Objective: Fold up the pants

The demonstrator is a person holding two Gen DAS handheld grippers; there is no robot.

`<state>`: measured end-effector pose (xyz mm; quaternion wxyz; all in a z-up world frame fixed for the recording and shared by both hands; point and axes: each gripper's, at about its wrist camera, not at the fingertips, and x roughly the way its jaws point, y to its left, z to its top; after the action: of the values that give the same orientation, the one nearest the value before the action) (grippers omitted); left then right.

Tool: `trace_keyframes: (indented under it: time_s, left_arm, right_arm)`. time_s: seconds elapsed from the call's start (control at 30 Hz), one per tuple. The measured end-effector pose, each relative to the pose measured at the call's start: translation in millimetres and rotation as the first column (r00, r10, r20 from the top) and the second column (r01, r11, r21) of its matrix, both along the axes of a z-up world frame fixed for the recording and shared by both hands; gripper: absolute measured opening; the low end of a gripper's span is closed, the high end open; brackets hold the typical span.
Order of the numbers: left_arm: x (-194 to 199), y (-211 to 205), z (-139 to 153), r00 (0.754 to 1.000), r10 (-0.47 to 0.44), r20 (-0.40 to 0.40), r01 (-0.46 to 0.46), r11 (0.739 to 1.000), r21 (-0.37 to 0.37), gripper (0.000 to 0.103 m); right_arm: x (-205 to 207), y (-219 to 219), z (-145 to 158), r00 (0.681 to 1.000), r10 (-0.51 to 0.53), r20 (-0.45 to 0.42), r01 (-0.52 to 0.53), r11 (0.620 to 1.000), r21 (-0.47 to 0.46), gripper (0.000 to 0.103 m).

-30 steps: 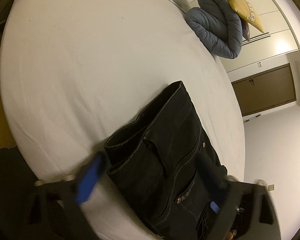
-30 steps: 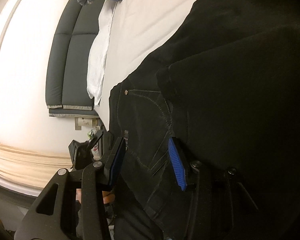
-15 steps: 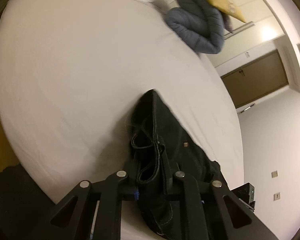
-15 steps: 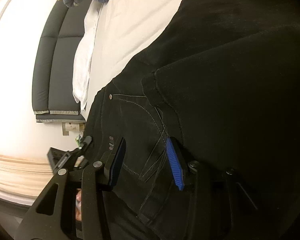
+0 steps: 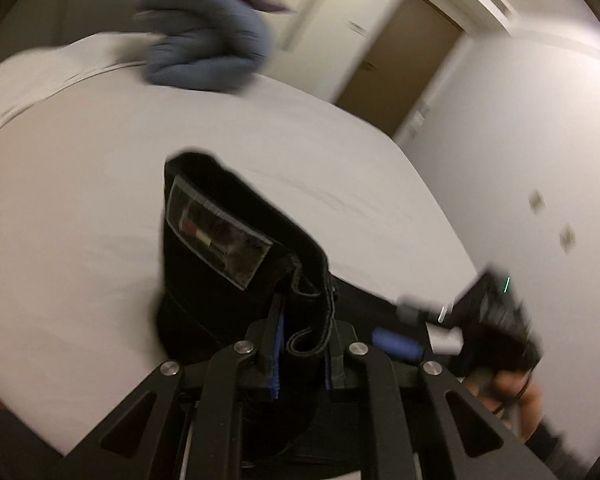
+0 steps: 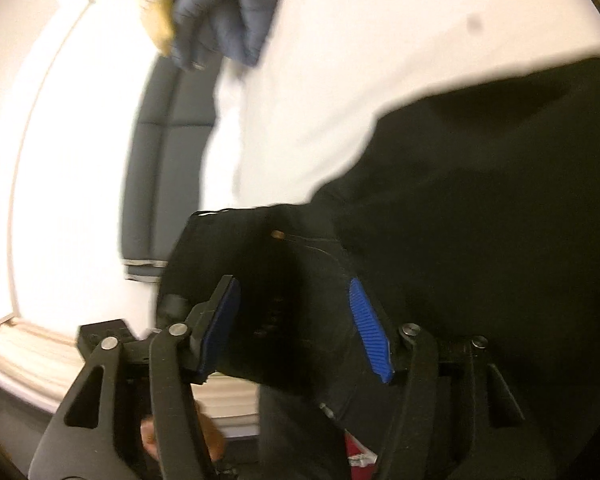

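Your left tongs [image 5: 302, 354] are pinching the waistband of the black pants [image 5: 236, 280], which stand up just ahead of them with the sewn label [image 5: 216, 236] facing you, over the white bed [image 5: 80, 200]. Your right tongs [image 6: 296, 332] are spread, with pants fabric lying between their blue pads [image 6: 368, 328]. A blue-grey quilt [image 5: 208, 60] sits far ahead.

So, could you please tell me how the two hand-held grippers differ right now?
The left hand-held gripper is shut on the pants at the waistband; the right hand-held gripper is open, with the dark cloth lying between its spread fingers. Both have blue pads and are at the same pants on the white bed.
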<state>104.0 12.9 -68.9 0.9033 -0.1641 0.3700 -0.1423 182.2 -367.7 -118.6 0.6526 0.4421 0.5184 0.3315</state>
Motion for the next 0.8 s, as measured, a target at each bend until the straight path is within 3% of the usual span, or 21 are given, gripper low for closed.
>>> trace_keyframes:
  time_s: [0.1,0.23,0.43,0.53,0.73,0.77,0.8]
  left_arm:
    - [-2,-59,-10,0.993,-0.116,-0.013,0.117,0.990,0.075,0.014]
    - [-11,-116,-23,0.973,-0.229,-0.031,0.231,0.960,0.159,0.014]
    - [-30,-179,-41,0.932,-0.359,-0.057,0.360,0.890,0.278,0.014]
    - [-32,-192,-46,0.925,-0.374,-0.069,0.377,0.876,0.302,0.014]
    - [-31,-200,-49,0.921,-0.384,-0.071,0.385,0.863,0.326,0.014]
    - [-28,-198,-48,0.920,-0.385,-0.073,0.387,0.862,0.327,0.014]
    - [-28,-200,-49,0.919,-0.388,-0.074,0.389,0.861,0.328,0.014]
  right_arm:
    - [-7,-34,23,0.999,-0.013,0.050,0.013,1.000,0.000,0.070]
    - [-16,-66,41,0.995,-0.010,0.101,0.011,1.000,-0.013,0.072]
    - [-29,-90,31,0.996,0.027,0.082,-0.020,0.997,-0.076,0.074]
    - [-33,-106,27,0.996,0.010,0.085,0.001,0.993,-0.121,0.073]
    - [-35,-120,-2,1.000,-0.010,0.004,0.010,0.980,-0.196,0.052]
    - [-35,-119,-7,1.000,-0.009,0.000,0.009,0.980,-0.200,0.047]
    - [-35,-119,-9,1.000,-0.002,0.011,0.004,0.981,-0.195,0.035]
